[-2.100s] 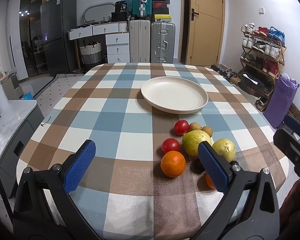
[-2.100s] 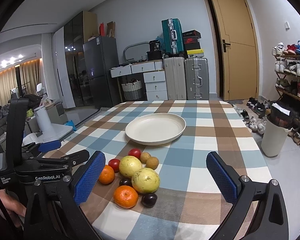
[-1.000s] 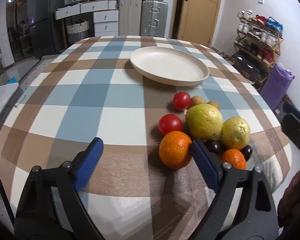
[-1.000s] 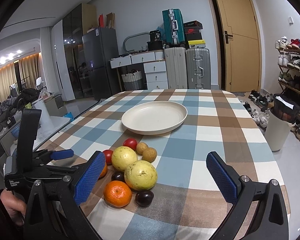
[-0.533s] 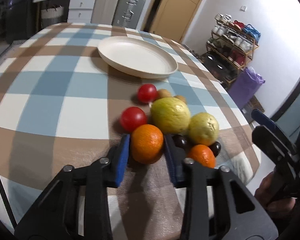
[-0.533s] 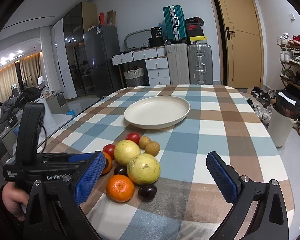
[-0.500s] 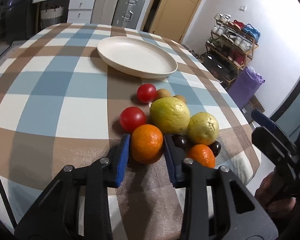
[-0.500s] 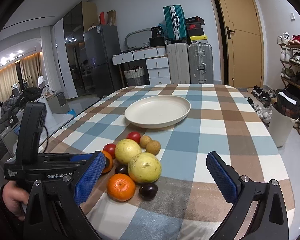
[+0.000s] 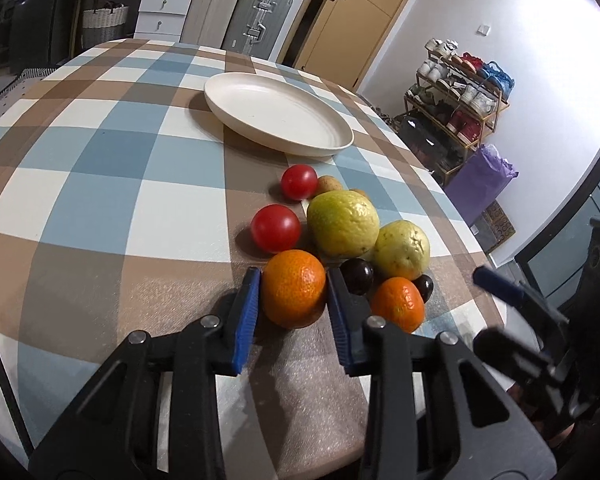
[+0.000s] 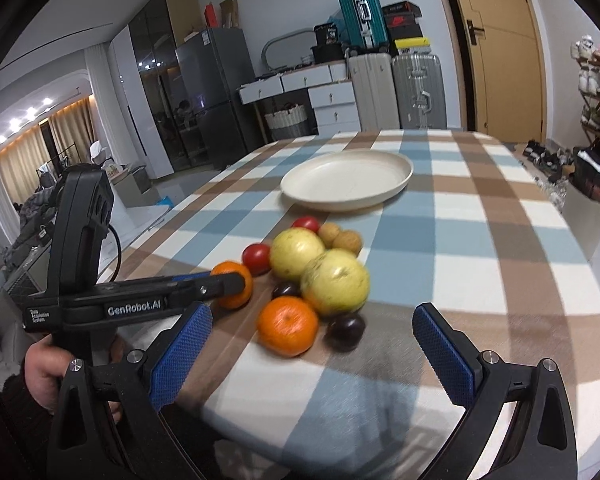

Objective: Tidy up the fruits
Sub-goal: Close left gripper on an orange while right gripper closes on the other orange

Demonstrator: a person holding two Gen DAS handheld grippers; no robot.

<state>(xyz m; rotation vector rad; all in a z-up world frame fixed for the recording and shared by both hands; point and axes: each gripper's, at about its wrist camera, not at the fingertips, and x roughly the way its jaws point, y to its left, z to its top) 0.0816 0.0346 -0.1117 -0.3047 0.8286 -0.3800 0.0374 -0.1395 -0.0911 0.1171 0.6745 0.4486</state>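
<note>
A pile of fruit lies on the checked tablecloth before an empty cream plate (image 9: 276, 116), which also shows in the right wrist view (image 10: 348, 182). My left gripper (image 9: 294, 308) is shut on an orange (image 9: 294, 288) at the near left of the pile; the orange still rests on the cloth. The same orange (image 10: 234, 280) shows in the right wrist view. Two yellow-green citrus (image 9: 342, 222) (image 9: 400, 250), two tomatoes (image 9: 276, 227), a second orange (image 9: 398, 304) and dark plums (image 9: 357, 276) lie close by. My right gripper (image 10: 312, 350) is open and empty, just short of the second orange (image 10: 288, 324).
The table's near edge curves right below the fruit. Small brown fruits (image 9: 328, 185) sit behind the citrus. Suitcases (image 10: 418, 90), drawers and a fridge stand beyond the table. A shoe rack (image 9: 456, 92) and a purple bag (image 9: 480, 182) are on the right.
My left gripper came down to the near orange and closed its jaws on it. My right gripper has moved closer to the pile and stays open.
</note>
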